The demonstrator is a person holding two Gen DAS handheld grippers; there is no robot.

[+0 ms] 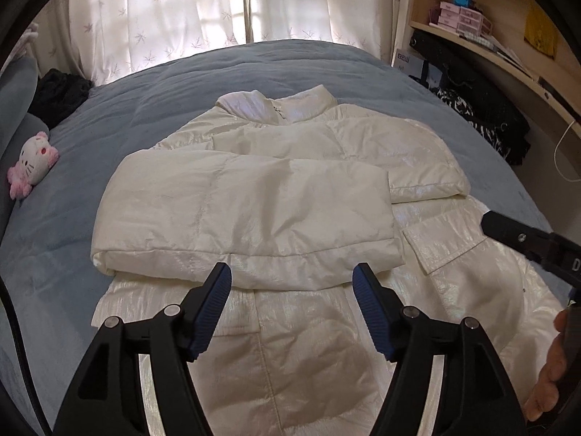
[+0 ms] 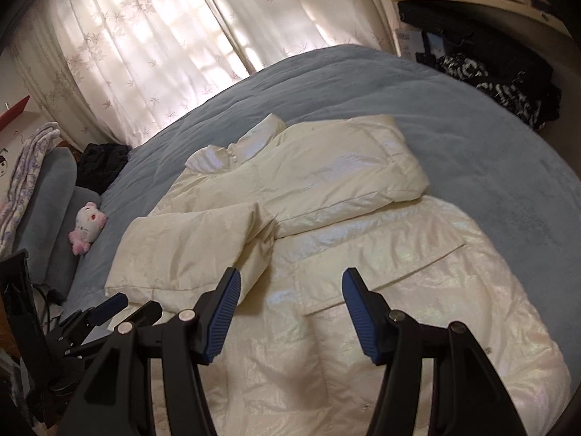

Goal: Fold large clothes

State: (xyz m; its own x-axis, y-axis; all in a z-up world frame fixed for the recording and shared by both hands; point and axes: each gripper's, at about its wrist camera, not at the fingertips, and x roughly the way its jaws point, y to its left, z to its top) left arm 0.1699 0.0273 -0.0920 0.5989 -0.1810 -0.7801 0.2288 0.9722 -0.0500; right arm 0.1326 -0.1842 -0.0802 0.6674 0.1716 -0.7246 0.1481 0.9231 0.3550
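A shiny white puffer jacket (image 1: 308,345) lies face up on the blue-grey bed (image 1: 109,116), collar toward the curtains. One sleeve (image 1: 247,203) is folded across the chest, and the other sleeve (image 1: 399,152) lies behind it. My left gripper (image 1: 292,272) hovers open over the jacket's lower middle, nothing between its blue pads. In the right wrist view my right gripper (image 2: 290,276) stands open above the jacket (image 2: 363,254) near a pocket flap (image 2: 381,272), also empty. The left gripper (image 2: 132,307) shows at the lower left there.
A pink and white plush toy (image 1: 32,167) lies at the bed's left side beside a dark garment (image 1: 58,94). Dark clothes (image 1: 483,120) are heaped under wooden shelves (image 1: 472,40) on the right. Curtains (image 1: 181,18) hang behind the bed. A hand (image 1: 552,381) shows at the right edge.
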